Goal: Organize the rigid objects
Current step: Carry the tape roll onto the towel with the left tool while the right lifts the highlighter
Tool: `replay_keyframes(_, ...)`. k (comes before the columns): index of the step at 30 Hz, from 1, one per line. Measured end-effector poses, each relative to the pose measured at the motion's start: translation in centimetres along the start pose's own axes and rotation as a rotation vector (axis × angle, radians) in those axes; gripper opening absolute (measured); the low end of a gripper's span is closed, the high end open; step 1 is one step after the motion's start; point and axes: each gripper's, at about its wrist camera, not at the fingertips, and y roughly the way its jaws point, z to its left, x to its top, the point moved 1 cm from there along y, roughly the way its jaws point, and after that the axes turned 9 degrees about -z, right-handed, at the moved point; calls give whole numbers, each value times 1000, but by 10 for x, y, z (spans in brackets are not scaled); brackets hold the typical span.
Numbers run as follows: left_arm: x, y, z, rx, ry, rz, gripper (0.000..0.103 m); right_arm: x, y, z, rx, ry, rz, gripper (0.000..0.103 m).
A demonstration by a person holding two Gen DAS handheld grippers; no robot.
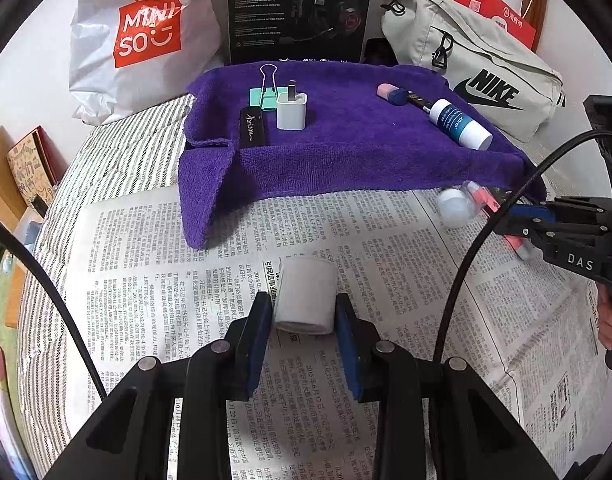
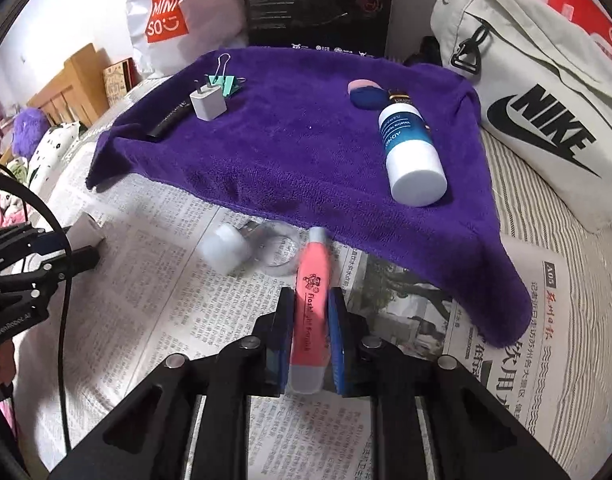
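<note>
My left gripper [image 1: 303, 316] is shut on a white roll of tape [image 1: 306, 294] over the newspaper [image 1: 145, 248]. My right gripper [image 2: 310, 312] is shut on a pink tube [image 2: 312, 304] near the towel's front edge; it also shows in the left wrist view [image 1: 506, 216]. A small white cap [image 2: 225, 247] and a clear tape ring [image 2: 279, 254] lie just ahead of it. On the purple towel [image 2: 285, 152] lie a white charger [image 2: 207, 104], a green binder clip [image 2: 225, 82], a black stick [image 2: 167, 120], a white-and-blue bottle [image 2: 410, 148] and a pink-and-blue eraser [image 2: 364, 94].
A Miniso bag [image 1: 145, 36], a black box [image 1: 299, 8] and a Nike bag [image 1: 478, 68] stand behind the towel. A red paper bag [image 1: 494, 12] is at the back right. Wooden furniture [image 2: 73, 84] and a book [image 1: 29, 164] are at the left.
</note>
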Motion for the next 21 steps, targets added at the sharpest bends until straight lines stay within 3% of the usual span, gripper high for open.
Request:
replay_keyframes(7,0,1,-1,3,-1,1,30,-2,1,5,-29,-19,-32,17)
replay_keyframes(11,2,2,1,-1,-13,13,28,-2,-2,-1,3,-10,-9,17)
replay_keyframes(21,19,-12,5,-52,-66,24,28,-1,-33,-25,3,-2,-41,17)
